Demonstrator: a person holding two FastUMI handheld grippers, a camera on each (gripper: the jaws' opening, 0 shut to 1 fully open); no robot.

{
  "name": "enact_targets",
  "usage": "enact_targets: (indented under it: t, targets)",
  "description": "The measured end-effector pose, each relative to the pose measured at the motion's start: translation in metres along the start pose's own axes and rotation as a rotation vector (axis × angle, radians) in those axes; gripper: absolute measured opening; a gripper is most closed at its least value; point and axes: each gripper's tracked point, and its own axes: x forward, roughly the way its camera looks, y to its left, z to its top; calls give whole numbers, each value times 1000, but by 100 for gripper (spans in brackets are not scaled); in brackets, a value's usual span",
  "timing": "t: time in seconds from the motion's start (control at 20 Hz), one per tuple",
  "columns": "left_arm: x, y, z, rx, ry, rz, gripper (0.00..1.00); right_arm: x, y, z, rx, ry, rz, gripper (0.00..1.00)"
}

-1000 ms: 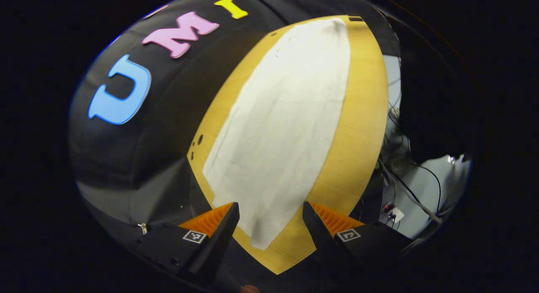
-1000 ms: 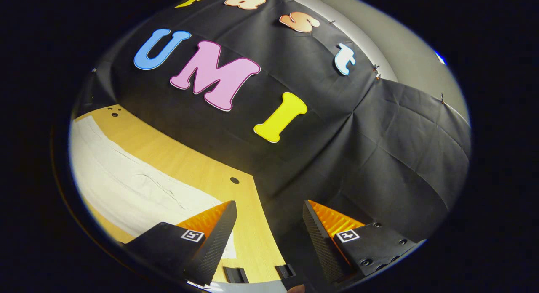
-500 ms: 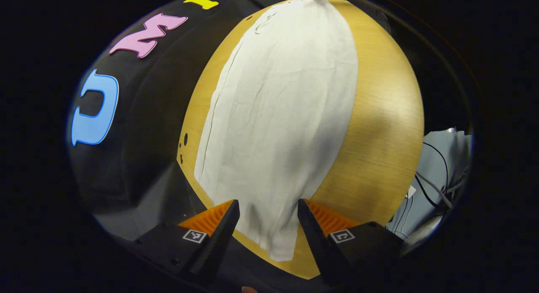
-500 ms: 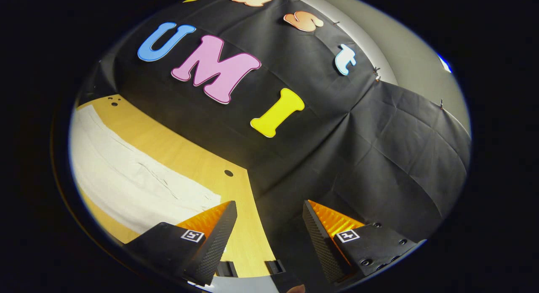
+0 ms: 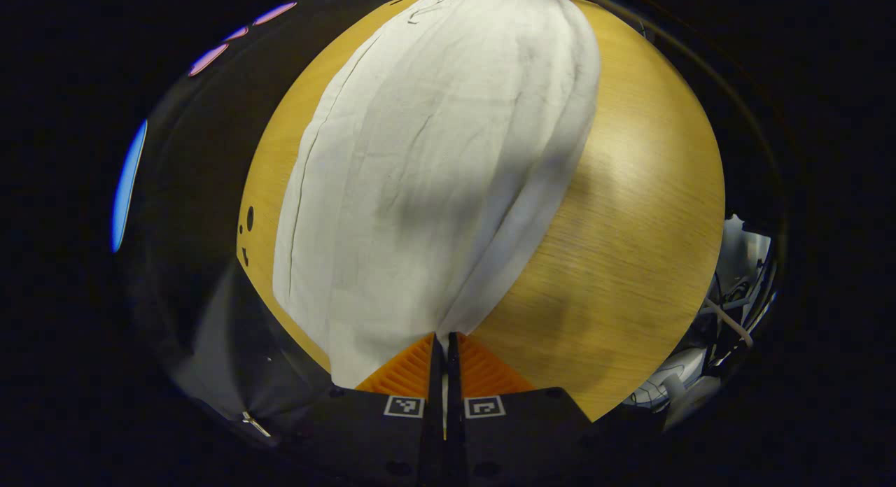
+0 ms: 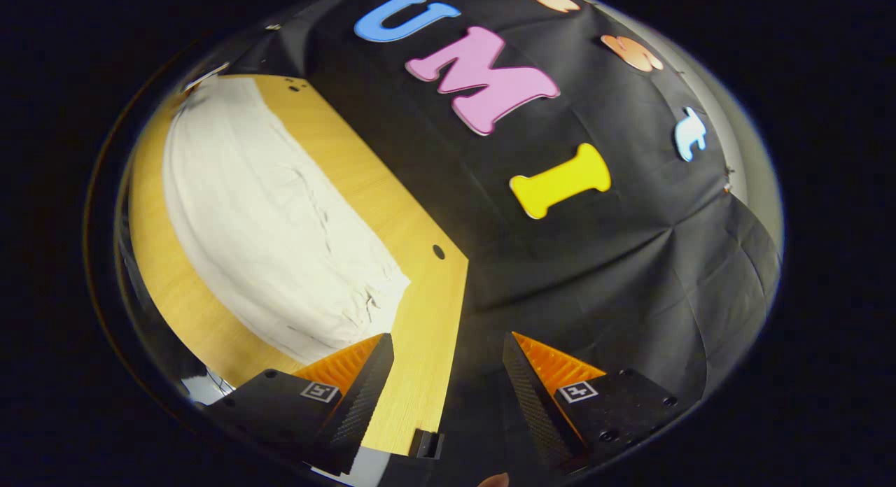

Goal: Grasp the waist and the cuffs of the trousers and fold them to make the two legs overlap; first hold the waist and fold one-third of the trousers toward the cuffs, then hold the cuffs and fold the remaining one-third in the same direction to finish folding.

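Observation:
White trousers (image 5: 434, 158) lie lengthwise on the wooden table (image 5: 630, 228), legs together. My left gripper (image 5: 442, 336) is shut on their narrow near end, where the cloth gathers into a ridge running up from the fingers. In the right gripper view the trousers (image 6: 266, 214) stretch away to the left, and their crinkled near end lies just left of my right gripper (image 6: 448, 340). That gripper is open with nothing between its fingers, above the table's corner (image 6: 420, 312) and the black cloth beside it.
Cables and pale floor (image 5: 728, 312) show past the table's right edge in the left gripper view. A small hole (image 6: 438, 251) marks the table's corner, and a dark clamp (image 6: 427, 441) sits on its near edge. The booth's black cloth borders the table.
My left gripper came down onto the trousers' near end and shut on it. The right gripper's view turned, bringing more of the trousers into sight; it stays open.

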Motion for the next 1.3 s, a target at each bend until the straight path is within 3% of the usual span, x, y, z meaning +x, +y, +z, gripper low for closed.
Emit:
enact_targets:
  t: [0.25,0.5,0.65,0.75,0.8,0.9,1.0,1.05,1.3]
  targets:
    - [1,-1,1,-71,34,-7,7,43,52,-49,-237,-6,226,97]
    - [3,-1,1,-102,77,-3,7,59,100,-70,-398,-51,423,96]
    - [3,-2,2,-108,104,-10,7,72,125,-79,-450,-64,504,97]
    - [3,-2,3,-68,125,-6,7,85,132,-73,-490,-102,497,97]
    - [3,-3,5,-46,133,-4,6,94,130,-67,-510,-129,483,89]
    - [4,-1,7,-21,151,-9,6,102,138,-63,-510,-142,508,86]
    - [4,-1,6,-6,149,-19,6,111,149,-70,-520,-115,563,66]
    - [5,-1,6,-5,140,-18,6,114,149,-72,-532,-98,563,31]
    - [10,-1,3,-34,42,58,7,115,149,-73,-521,21,567,12]
